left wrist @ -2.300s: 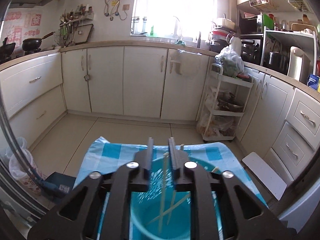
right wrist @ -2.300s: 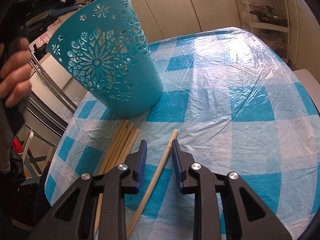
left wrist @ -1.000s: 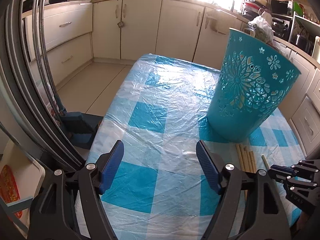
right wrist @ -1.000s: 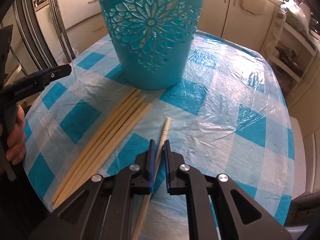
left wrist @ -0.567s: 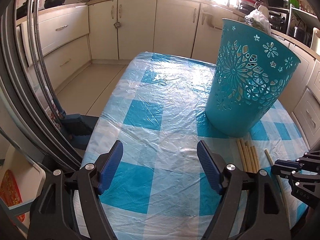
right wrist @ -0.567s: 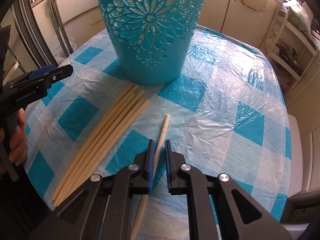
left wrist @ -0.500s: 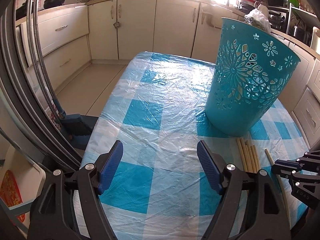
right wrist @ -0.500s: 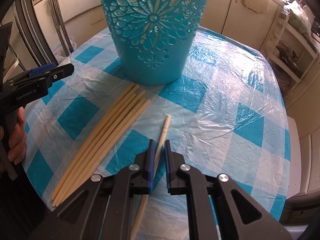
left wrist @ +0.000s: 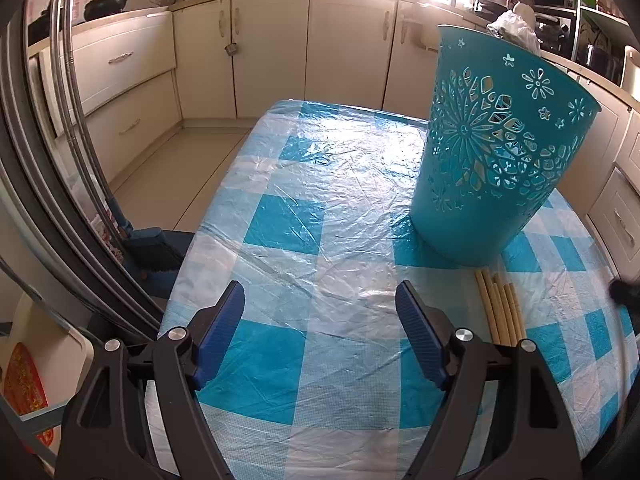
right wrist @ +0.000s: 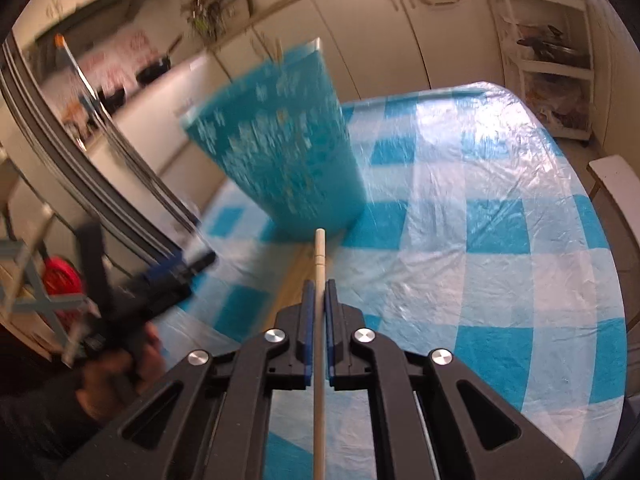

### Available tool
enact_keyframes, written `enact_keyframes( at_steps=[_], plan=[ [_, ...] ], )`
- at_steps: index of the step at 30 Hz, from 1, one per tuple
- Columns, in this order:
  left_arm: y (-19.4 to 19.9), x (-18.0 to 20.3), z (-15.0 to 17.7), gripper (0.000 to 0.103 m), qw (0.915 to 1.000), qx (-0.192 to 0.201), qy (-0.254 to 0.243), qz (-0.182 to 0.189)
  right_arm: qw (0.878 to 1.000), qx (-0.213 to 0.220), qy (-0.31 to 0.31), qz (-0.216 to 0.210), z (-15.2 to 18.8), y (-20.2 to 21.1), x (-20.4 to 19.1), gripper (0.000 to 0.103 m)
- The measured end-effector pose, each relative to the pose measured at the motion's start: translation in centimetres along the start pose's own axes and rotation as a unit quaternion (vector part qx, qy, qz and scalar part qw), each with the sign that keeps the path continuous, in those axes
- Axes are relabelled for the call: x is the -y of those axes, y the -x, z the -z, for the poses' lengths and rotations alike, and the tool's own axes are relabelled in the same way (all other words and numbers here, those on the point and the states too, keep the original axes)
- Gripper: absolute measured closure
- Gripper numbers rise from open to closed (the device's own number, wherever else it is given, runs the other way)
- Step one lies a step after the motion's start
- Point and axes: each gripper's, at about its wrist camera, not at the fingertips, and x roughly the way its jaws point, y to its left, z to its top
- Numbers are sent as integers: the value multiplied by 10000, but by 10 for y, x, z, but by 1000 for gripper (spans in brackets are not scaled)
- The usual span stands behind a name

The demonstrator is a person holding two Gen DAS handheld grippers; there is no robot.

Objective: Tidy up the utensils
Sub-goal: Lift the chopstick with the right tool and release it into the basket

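Note:
A teal openwork basket (left wrist: 496, 152) stands upright on the blue-and-white checked table (left wrist: 304, 216); the right wrist view shows the basket (right wrist: 280, 152) blurred. Several pale chopsticks (left wrist: 502, 308) lie side by side just below its base. My right gripper (right wrist: 319, 284) is shut on a single chopstick (right wrist: 320, 260), lifted off the cloth with its tip pointing at the basket's foot. My left gripper (left wrist: 320, 292) hangs open over bare cloth to the left of the basket, nothing between its blue pads. A hand (right wrist: 116, 368) holds the left gripper at the left edge.
Cream kitchen cabinets (left wrist: 276, 52) line the far wall. Metal chair rails (left wrist: 72, 128) curve along the table's left side. A white shelf trolley (right wrist: 548, 52) stands beyond the table's far right corner. A dark blurred shape (left wrist: 624, 292) shows at the right edge of the left wrist view.
My right gripper has lifted the single chopstick off the table and rolled, so the basket now leans in its view. The left gripper has kept still and open.

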Motion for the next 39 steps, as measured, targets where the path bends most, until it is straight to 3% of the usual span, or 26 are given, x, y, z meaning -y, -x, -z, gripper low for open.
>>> enact_keyframes(
  at_steps=[5, 8, 11, 17, 21, 27, 34, 39],
  plan=[
    [-1, 0, 0, 29, 10000, -17, -4, -10, 9935, 890, -216, -669, -36, 35, -27, 97],
    [-1, 0, 0, 28, 10000, -5, -18, -13, 9850, 1478, -254, -855, -70, 42, -46, 97],
    [0, -1, 0, 28, 10000, 6, 1, -3, 9765, 1973, -256, -833, -100, 39, -62, 97],
    [-1, -4, 0, 26, 10000, -12, 73, 37, 9620, 2699, -319, -257, -141, 6, -79, 97],
    [-1, -8, 0, 26, 9998, -11, 149, 94, 9604, 2766, -156, 301, -150, -23, -80, 97],
    [-3, -13, -1, 26, 9995, -24, 273, 178, 9628, 2607, 52, 711, -146, -42, -76, 96],
    [-3, -14, -1, 26, 9994, -31, 288, 179, 9717, 2270, 288, 592, -138, -44, -77, 96],
    [-4, -14, -1, 25, 9994, -36, 314, 147, 9701, 2299, 559, 537, -123, -21, -85, 86]
  ],
)
